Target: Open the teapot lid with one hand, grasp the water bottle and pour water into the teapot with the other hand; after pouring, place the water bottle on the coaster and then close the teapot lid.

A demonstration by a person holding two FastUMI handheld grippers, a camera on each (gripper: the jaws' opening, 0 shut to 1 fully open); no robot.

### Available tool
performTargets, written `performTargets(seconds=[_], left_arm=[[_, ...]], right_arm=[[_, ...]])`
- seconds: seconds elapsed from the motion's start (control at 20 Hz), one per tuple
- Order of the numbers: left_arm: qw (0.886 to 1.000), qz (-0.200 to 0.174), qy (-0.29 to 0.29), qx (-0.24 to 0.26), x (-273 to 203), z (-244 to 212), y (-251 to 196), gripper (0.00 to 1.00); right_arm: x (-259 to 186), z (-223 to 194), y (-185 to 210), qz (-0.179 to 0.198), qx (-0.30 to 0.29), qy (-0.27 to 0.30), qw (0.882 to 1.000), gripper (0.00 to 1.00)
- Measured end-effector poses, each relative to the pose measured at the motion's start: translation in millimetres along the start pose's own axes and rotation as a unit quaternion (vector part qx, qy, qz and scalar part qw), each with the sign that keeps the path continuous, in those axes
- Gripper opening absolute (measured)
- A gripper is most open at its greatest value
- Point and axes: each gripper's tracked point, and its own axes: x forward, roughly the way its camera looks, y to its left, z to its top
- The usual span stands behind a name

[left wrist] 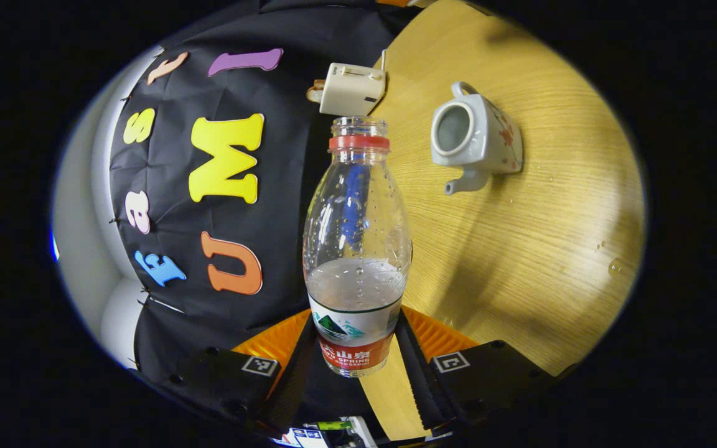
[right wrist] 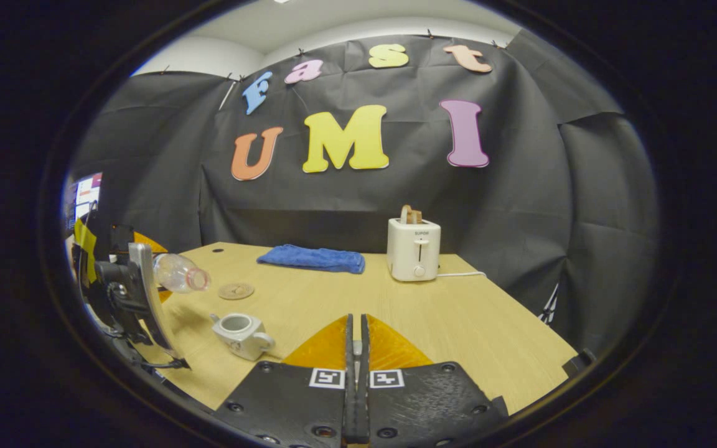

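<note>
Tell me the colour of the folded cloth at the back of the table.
Blue; the cloth shows best in the right gripper view.

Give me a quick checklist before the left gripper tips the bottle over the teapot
1. Left gripper shut on the water bottle: ok.
2. Bottle cap off, neck open: ok.
3. Water in the bottle: ok, roughly a third.
4. Teapot lid off, mouth open: ok.
5. Bottle mouth over the teapot opening: not ok, it sits off to one side.
6. Coaster free for the bottle afterwards: ok.
</note>
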Motion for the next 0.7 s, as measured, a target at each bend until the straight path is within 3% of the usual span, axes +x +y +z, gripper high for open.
performTargets(seconds=[0.35,0.7], left_arm=[[0.997,0.025,0.002,0.07,5,8,9,0.75],[0.994,0.017,0.008,0.11,10,5,10,0.75]], right_arm=[[-3,-5,-7,-0.001,0.01,0.003,1.0,0.0],[-6,-6,-11,-0.003,0.011,0.001,1.0,0.0]])
